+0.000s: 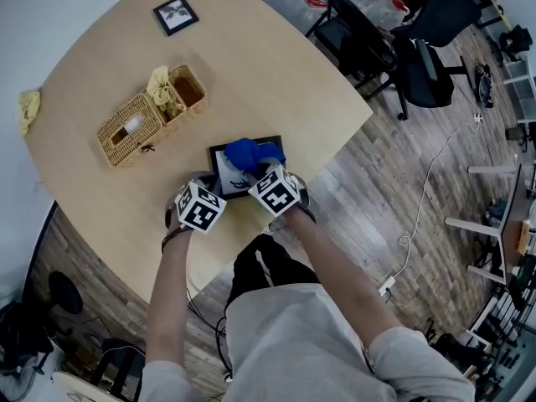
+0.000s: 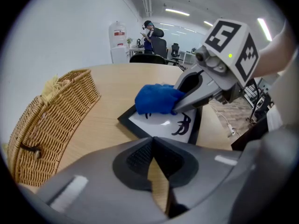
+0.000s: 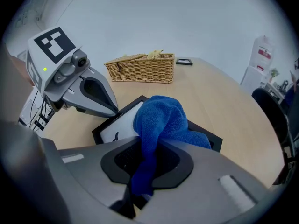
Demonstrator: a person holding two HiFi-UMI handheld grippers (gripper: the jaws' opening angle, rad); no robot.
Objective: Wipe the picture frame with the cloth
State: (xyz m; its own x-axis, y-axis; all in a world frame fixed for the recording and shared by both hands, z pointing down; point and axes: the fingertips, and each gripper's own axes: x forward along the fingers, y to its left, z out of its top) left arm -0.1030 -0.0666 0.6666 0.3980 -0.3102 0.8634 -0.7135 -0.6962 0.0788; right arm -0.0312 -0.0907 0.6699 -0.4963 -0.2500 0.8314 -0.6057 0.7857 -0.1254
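Observation:
A black picture frame (image 1: 219, 172) with a white print lies flat near the table's front edge. A blue cloth (image 1: 249, 152) is bunched on its glass. My right gripper (image 3: 144, 171) is shut on the cloth (image 3: 159, 120), whose tail hangs down between the jaws, and it hovers over the frame's (image 3: 108, 127) near side. My left gripper (image 2: 159, 169) is shut with nothing between its jaws. Its tips rest at the frame's left edge, seen as the left gripper (image 3: 110, 107) in the right gripper view. The frame (image 2: 161, 125) and cloth (image 2: 156, 98) lie just ahead of it.
A wicker basket (image 1: 138, 122) holding a yellow cloth (image 1: 159, 86) stands left of the frame. A second small picture frame (image 1: 176, 15) lies at the far side. Another yellow cloth (image 1: 29, 107) lies at the table's left rim. Black office chairs (image 1: 419, 48) stand beyond the right edge.

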